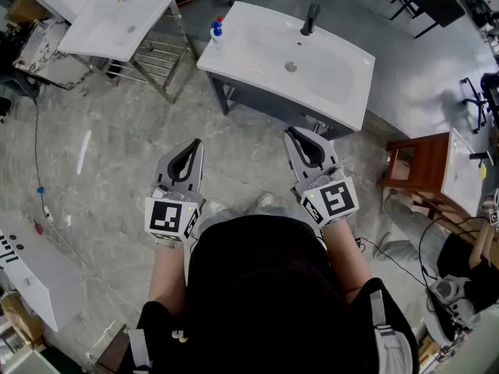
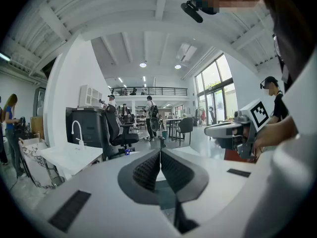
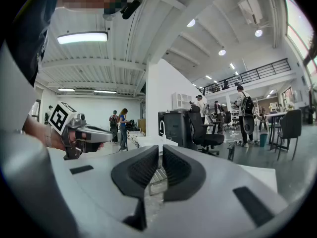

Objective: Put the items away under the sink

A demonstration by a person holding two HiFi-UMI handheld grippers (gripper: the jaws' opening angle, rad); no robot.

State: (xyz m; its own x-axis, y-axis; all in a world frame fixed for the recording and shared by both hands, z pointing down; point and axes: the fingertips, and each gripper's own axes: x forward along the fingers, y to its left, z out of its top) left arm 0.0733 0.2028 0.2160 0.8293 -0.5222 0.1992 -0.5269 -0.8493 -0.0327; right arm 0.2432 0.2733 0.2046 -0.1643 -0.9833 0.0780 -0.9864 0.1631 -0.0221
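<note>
Left claw (image 1: 195, 143) and right claw (image 1: 290, 132) are hovering shut, empty; arriving unopened risks toppling the bottle (image 1: 216, 31) off the sink's (image 1: 335, 80) corner

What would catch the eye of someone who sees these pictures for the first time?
The two hand-held grippers stand out first: the left hand-held gripper and the right hand-held gripper are held side by side at the centre of the head view, both shut and empty. Just beyond them stands a white sink with a dark tap and a small blue-capped bottle on its left corner.
</note>
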